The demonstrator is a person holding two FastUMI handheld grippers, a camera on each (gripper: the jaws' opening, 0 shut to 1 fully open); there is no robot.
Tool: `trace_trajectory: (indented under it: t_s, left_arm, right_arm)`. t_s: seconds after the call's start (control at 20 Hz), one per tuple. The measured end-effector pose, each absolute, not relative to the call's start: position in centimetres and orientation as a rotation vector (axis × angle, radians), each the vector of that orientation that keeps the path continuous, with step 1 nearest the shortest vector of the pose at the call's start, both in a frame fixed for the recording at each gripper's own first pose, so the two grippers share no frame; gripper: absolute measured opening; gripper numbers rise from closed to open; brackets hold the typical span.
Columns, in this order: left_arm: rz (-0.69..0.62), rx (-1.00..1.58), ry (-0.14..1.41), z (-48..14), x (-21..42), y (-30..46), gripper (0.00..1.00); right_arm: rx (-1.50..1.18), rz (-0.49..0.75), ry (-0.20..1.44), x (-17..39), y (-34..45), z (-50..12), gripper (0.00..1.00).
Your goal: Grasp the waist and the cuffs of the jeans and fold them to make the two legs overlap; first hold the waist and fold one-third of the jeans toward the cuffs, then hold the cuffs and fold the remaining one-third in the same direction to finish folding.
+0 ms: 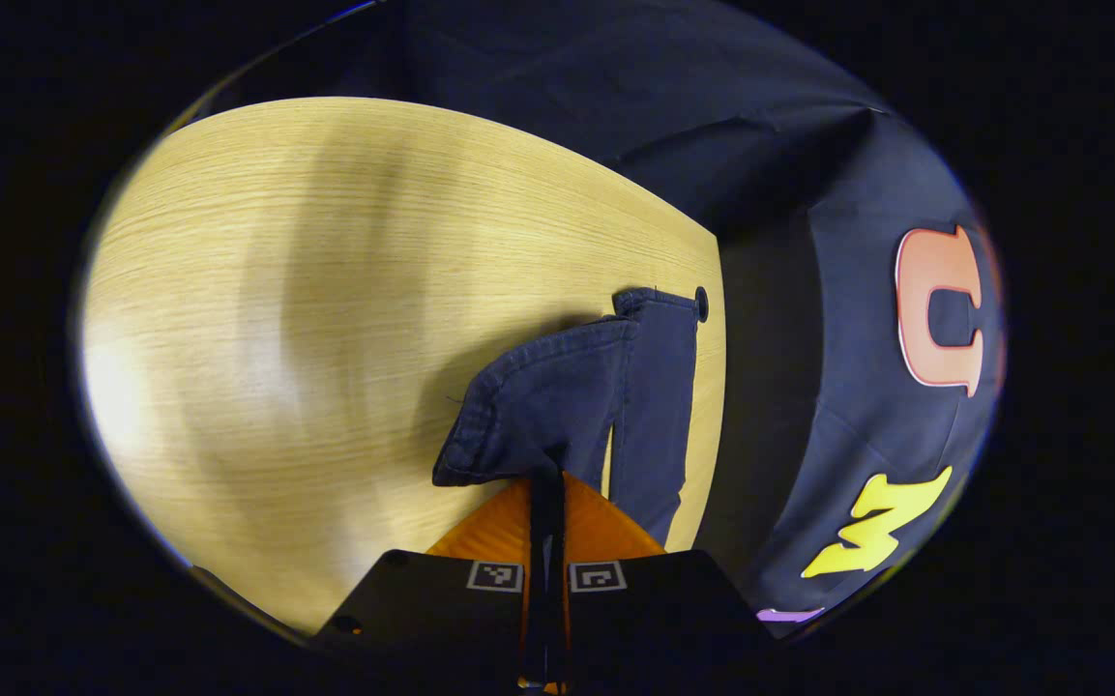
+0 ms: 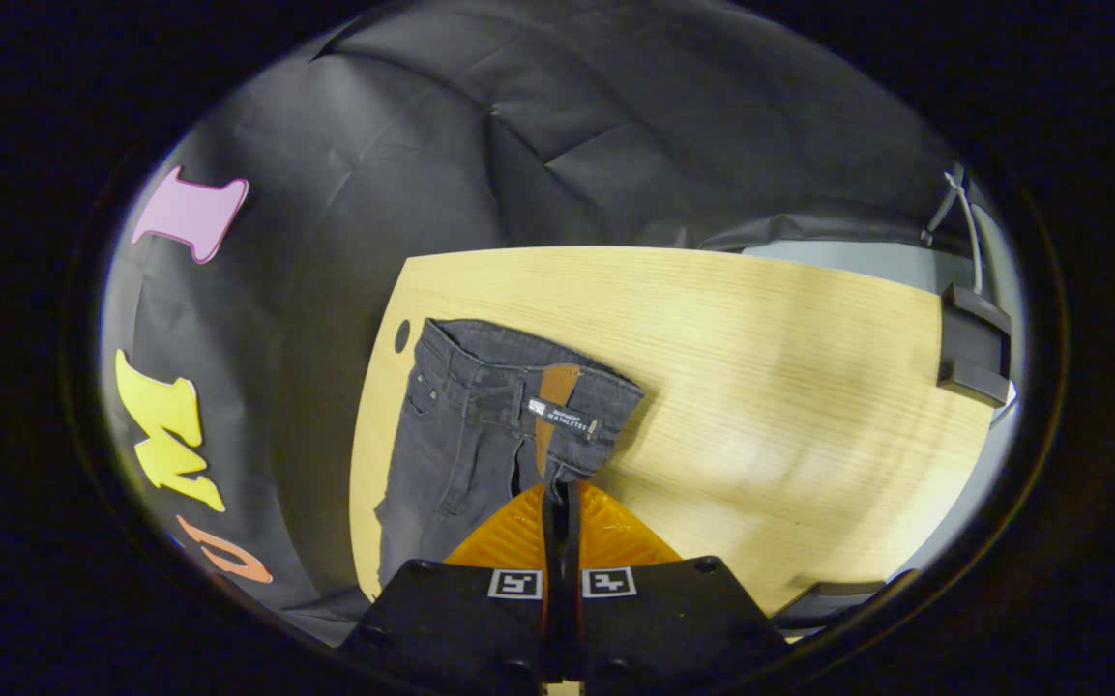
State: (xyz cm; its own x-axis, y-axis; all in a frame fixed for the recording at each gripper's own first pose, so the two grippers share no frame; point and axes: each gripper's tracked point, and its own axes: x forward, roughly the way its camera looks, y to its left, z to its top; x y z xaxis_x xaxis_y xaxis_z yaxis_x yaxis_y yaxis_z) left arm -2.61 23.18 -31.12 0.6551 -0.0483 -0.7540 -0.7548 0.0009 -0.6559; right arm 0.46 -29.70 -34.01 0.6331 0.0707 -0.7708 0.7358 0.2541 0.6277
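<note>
Left gripper (image 1: 546, 480) is clamped on a cuff (image 1: 518, 411) of the dark jeans (image 1: 654, 406), lifting it off the wooden table (image 1: 325, 290); the other leg lies flat, running away from the camera near the table's edge. Right gripper (image 2: 562, 488) pinches the waistband (image 2: 557, 406) (patch and label visible). In the right gripper view, the jeans' long axis runs along the table's left edge, waist at the far end.

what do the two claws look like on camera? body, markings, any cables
Both look alike. Left claw: black housing across the bottom of the left gripper view, two square black-and-white markers on it side by side, and an orange ribbed wedge-shaped part running forward to the fingers. Right claw: same black housing, same marker pair, same orange ribbed part. No claw cables visible.
</note>
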Motion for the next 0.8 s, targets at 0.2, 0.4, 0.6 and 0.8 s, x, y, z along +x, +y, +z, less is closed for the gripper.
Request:
trace_trajectory:
  t_s: [0.2, 0.4, 0.6, 0.8]
  left_arm:
    - [0.641, -1.575, 0.678, -26.5, 0.5, 23.9, 0.04]
    - [0.647, -1.612, 0.663, -23.4, 5.2, 25.6, 0.03]
    - [0.677, -1.672, 0.682, -23.9, 10.3, 27.1, 0.04]
    - [0.719, -1.695, 0.702, -25.6, 15.0, 28.1, 0.04]
  right_arm:
    - [1.306, -0.461, 0.796, 3.6, -29.2, -28.9, 0.01]
    - [1.284, -0.383, 0.796, 10.3, -28.9, -23.7, 0.01]
    - [1.253, -0.355, 0.838, 17.2, -28.4, -22.4, 0.01]
    - [1.219, -0.368, 0.874, 23.1, -28.3, -23.7, 0.0]
